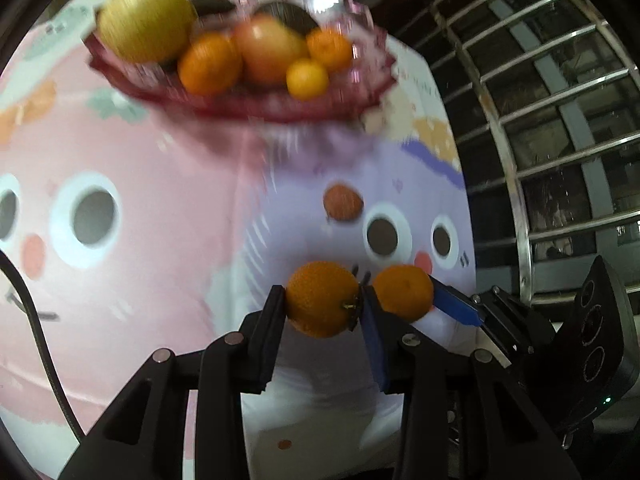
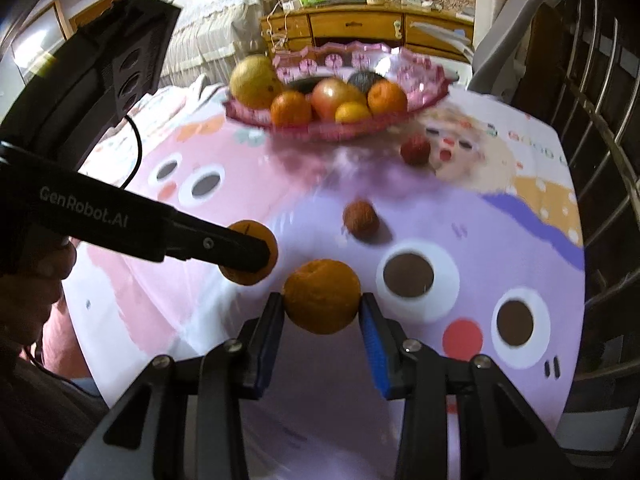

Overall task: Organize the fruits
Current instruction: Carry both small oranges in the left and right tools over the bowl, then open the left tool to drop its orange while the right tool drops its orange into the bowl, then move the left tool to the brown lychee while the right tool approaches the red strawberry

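My left gripper (image 1: 322, 304) is shut on an orange (image 1: 322, 305), held above the table. My right gripper (image 2: 322, 306) is shut on a second orange (image 2: 322, 297); that orange also shows in the left wrist view (image 1: 404, 290), just right of the left one. The left gripper (image 2: 256, 256) with its orange (image 2: 250, 232) shows in the right wrist view. A pink glass bowl (image 2: 424, 92) at the far side holds a yellow-green pear (image 2: 254, 80), an apple (image 2: 334, 98) and several oranges. Two small reddish-brown fruits (image 2: 360, 220) (image 2: 416, 150) lie loose on the tablecloth.
The table is covered by a pink and purple cartoon tablecloth (image 2: 460, 220). A metal railing (image 2: 600, 160) runs along its right side. A wooden dresser (image 2: 360, 28) and a bed (image 2: 216, 24) stand beyond the bowl. A black cable (image 1: 40, 340) hangs at the left.
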A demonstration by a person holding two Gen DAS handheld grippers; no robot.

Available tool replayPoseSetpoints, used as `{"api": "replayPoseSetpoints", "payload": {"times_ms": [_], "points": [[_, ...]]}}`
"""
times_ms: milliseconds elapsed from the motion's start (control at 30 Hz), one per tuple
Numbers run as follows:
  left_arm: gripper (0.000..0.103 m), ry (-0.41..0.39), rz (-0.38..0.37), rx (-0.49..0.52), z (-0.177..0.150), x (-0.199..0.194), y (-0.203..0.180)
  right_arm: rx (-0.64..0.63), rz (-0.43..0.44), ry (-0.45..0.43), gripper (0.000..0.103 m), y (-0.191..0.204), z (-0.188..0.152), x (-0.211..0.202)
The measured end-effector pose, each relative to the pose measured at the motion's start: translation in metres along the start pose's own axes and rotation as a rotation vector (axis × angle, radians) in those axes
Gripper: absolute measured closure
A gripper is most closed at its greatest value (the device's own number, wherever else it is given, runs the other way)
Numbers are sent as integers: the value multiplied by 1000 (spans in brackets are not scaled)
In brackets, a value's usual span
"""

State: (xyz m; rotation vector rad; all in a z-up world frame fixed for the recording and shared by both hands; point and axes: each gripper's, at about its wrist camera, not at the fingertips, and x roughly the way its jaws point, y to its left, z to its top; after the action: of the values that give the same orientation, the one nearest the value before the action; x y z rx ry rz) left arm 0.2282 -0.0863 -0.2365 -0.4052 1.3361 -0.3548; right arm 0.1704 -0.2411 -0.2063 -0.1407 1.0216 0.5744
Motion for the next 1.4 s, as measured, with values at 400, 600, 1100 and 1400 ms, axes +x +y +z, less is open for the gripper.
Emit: {"api": "replayPoseSetpoints", "payload": {"times_ms": [400,600,1100,1400], "points": [[67,-205,-11,-28,58,-50,20,93,-27,-127,64,-12,79,-12],[67,-244,-21,-34,83,-47,24,152,-63,-153,64,-30,108,0],[43,-221,14,-39,98,-29,21,240,-30,-178,56,-63,126,25],[33,-207,-37,-5,73,-28,-4,215,-70,-198,56,-86,113,10]]}}
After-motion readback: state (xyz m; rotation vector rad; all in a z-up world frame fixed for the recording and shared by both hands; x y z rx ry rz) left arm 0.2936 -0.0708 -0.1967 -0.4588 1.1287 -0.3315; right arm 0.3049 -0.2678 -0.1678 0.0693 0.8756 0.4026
